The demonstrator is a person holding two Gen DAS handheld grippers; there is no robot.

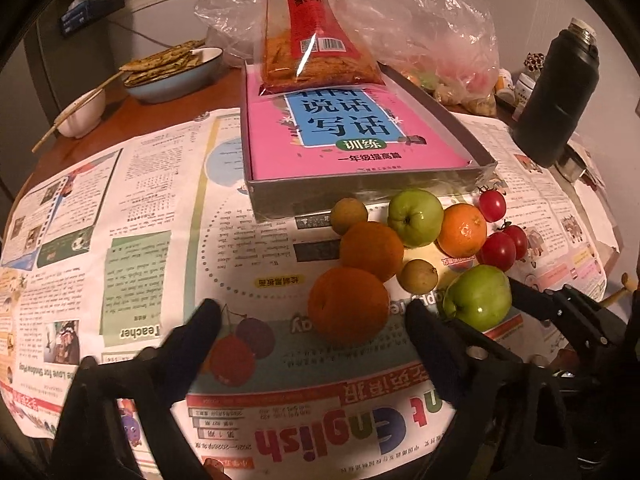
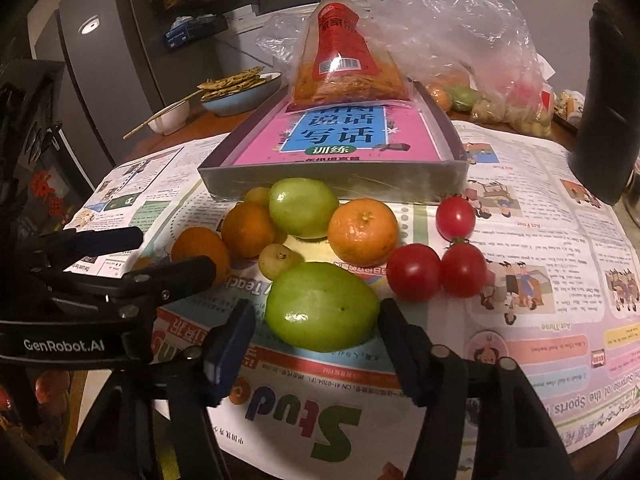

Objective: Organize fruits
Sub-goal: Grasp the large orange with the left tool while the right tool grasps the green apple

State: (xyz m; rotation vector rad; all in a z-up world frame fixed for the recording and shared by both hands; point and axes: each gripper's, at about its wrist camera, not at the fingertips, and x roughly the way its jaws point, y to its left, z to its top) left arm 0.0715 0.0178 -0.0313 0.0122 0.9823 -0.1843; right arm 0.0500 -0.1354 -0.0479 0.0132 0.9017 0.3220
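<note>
oranges: three of them, all in the fruit pile on the newspaper in front of the box; nearest orange, one behind it, and a brighter one further right
green apples: two, near green apple at the front, the other up against the box
cherry tomatoes: three, pair touching, third a bit behind them
small yellow-green fruits: two, one mid-pile, one by the box wall
box: one grey box holding a pink book, snack bag on top
left gripper: jaws apart, nearest orange sits between the tips, can't see either pad pressing on it
right gripper: jaws straddle the near green apple, both pads right at its sides; honestly can't tell if it's clamped yet
other stuff: one dark flask, one bowl of flatbreads, one clear plastic bag of more fruit behind
</note>
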